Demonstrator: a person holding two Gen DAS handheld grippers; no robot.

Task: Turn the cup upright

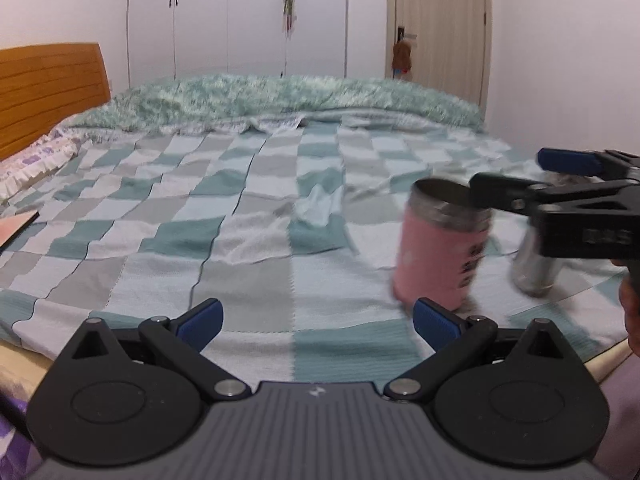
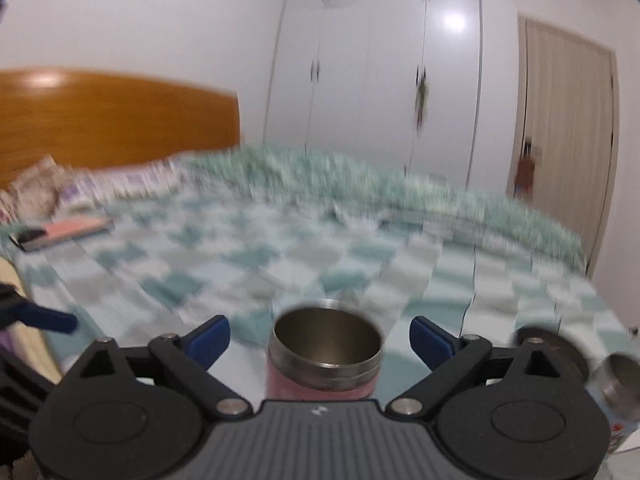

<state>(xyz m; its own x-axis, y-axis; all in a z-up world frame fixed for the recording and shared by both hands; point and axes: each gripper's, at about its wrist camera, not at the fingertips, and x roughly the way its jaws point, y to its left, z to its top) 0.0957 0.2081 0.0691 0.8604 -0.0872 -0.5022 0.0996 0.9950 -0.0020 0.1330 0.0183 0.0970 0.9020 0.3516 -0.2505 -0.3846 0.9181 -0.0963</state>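
A pink cup (image 1: 440, 252) with a steel rim stands upright on the checked bedspread (image 1: 248, 216), mouth up. In the right wrist view the cup (image 2: 325, 354) sits between my right gripper's (image 2: 320, 338) blue pads, which stand wide apart and do not touch it. In the left wrist view the right gripper (image 1: 532, 184) reaches in from the right at the cup's rim. My left gripper (image 1: 316, 320) is open and empty, low over the near edge of the bed, with the cup just beyond its right finger.
A second steel cup (image 1: 534, 264) stands right of the pink one, also seen in the right wrist view (image 2: 616, 380). A pink book (image 2: 68, 230) lies at the left of the bed. A rumpled green quilt (image 1: 280, 100), wooden headboard (image 1: 48, 84) and white wardrobe (image 1: 240, 16) lie behind.
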